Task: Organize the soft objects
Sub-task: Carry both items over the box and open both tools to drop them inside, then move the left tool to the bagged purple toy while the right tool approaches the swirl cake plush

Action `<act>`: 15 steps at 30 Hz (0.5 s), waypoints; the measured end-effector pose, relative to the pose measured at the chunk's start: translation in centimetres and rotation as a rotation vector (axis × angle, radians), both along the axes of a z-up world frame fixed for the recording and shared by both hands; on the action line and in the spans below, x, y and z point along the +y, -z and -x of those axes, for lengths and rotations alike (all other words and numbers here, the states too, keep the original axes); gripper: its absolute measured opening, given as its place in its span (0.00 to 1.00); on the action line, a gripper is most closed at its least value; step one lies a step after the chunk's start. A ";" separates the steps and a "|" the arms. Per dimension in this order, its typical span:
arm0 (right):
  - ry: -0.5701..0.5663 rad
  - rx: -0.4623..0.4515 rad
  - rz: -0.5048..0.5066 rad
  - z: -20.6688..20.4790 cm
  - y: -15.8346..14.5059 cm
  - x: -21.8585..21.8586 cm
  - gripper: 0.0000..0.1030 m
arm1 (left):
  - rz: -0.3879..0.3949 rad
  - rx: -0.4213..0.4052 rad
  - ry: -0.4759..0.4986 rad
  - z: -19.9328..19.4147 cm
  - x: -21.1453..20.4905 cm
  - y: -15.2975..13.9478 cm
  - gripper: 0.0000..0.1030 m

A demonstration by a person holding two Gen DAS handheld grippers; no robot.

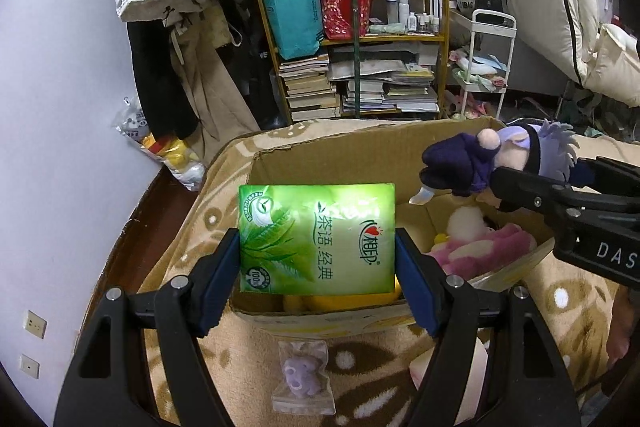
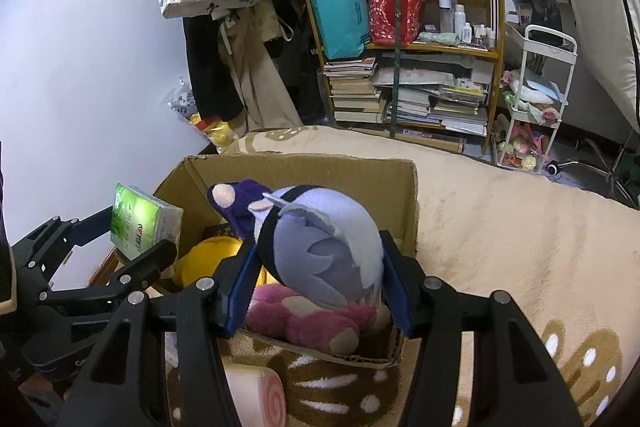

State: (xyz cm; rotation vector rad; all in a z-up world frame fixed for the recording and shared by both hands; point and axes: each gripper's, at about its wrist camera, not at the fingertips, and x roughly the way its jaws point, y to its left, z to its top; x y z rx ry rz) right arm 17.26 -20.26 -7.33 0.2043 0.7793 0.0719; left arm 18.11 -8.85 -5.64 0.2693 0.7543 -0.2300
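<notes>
1. Over the open cardboard box (image 1: 340, 151), your left gripper (image 1: 318, 251) pinches the green tissue pack (image 1: 316, 239) by its two side edges, both pads pressed flat against it.
2. Your right gripper (image 2: 316, 275) clamps the grey-haired plush doll (image 2: 320, 247) by its head; the purple body and one pale hand stick out forward over the box.
3. Already inside: a pink plush (image 2: 308, 319) against the near wall and a yellow plush (image 2: 216, 259) to its left.
4. Step in hand, by my reading: placing. Both items hang above the box mouth, neither one resting on anything yet.
5. Next move calls for lowering each into free space, then spreading the jaws. Keep the two grippers apart, since they crowd the same opening.
6. Only the left view shows the small bagged purple toy (image 1: 302, 375) lying on the tan blanket (image 1: 240, 367) in front of the box, not yet packed.
7. Only the right view shows the pink-and-white roll (image 2: 260, 387) on the blanket near the box and the doll's hair seen from behind.
</notes>
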 end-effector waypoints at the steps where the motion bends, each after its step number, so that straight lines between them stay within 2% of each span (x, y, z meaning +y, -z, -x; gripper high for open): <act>1: 0.001 0.002 -0.001 0.0 0.1 0.0 0.58 | 0.000 0.001 0.002 0.0 0.0 0.1 0.71; 6: 0.010 0.023 -0.025 -0.1 0.3 -0.4 0.59 | 0.008 0.026 0.000 -0.2 0.1 0.2 0.71; 8: 0.013 0.029 -0.040 -0.1 0.4 -0.5 0.60 | 0.000 0.025 0.003 -0.2 0.0 0.1 0.74; 10: 0.010 0.033 -0.042 0.0 0.5 -0.6 0.60 | -0.010 0.013 0.003 0.0 -0.2 -0.1 0.83; 15: 0.013 0.034 -0.027 0.5 0.4 -0.5 0.61 | -0.012 0.002 0.008 0.5 -0.1 -0.6 0.84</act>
